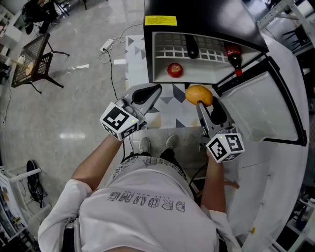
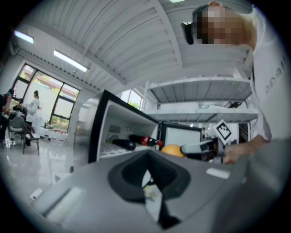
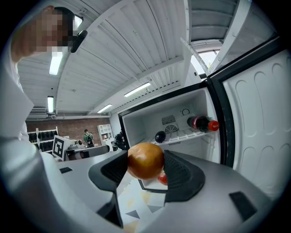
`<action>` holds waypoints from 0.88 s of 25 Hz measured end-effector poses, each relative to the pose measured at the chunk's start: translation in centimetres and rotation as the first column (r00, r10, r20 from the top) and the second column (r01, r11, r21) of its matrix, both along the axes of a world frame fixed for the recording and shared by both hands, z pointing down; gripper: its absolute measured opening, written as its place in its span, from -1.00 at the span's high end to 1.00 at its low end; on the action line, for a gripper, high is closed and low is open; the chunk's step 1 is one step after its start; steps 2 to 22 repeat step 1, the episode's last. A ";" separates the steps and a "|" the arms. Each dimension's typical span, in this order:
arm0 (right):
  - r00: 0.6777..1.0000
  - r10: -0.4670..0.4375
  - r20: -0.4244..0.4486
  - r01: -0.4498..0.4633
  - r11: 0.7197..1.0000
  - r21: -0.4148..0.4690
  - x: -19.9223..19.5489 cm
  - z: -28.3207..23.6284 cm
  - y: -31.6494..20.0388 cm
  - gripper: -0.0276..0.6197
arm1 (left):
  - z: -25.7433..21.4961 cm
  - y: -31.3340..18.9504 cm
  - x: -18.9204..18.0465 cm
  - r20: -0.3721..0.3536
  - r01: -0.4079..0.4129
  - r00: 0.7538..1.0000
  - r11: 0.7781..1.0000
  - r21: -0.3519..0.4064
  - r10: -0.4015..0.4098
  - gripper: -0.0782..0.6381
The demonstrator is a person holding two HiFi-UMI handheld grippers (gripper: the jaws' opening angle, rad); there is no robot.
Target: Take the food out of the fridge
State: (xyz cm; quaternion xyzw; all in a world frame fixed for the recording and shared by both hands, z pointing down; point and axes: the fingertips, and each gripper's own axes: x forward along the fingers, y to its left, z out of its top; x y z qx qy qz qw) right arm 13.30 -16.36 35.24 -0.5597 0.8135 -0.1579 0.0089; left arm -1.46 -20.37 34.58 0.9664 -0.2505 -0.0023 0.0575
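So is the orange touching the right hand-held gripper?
Touching. In the right gripper view the right hand-held gripper has its jaws pressed on both sides of the orange.

A mesh chair [image 1: 34, 56] is standing well left of the patterned mat [image 1: 172, 106], a power strip [image 1: 106, 46] lying between them.

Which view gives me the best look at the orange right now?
The right gripper view: the orange sits large and close, clamped between the jaws. The head view shows it from above, smaller, in front of the open fridge. The left gripper view catches only a small part, far off.
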 end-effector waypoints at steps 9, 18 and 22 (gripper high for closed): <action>1.000 0.000 0.002 0.000 1.000 -0.001 0.0 0.0 0.0 0.16 | 0.0 0.0 0.0 0.000 0.000 1.000 1.000 0.000 0.000 0.76; 1.000 0.000 0.002 0.000 1.000 -0.001 0.0 0.0 0.0 0.16 | 0.0 0.0 0.0 0.000 0.000 1.000 1.000 0.000 0.000 0.76; 1.000 0.000 0.002 0.000 1.000 -0.001 0.0 0.0 0.0 0.16 | 0.0 0.0 0.0 0.000 0.000 1.000 1.000 0.000 0.000 0.76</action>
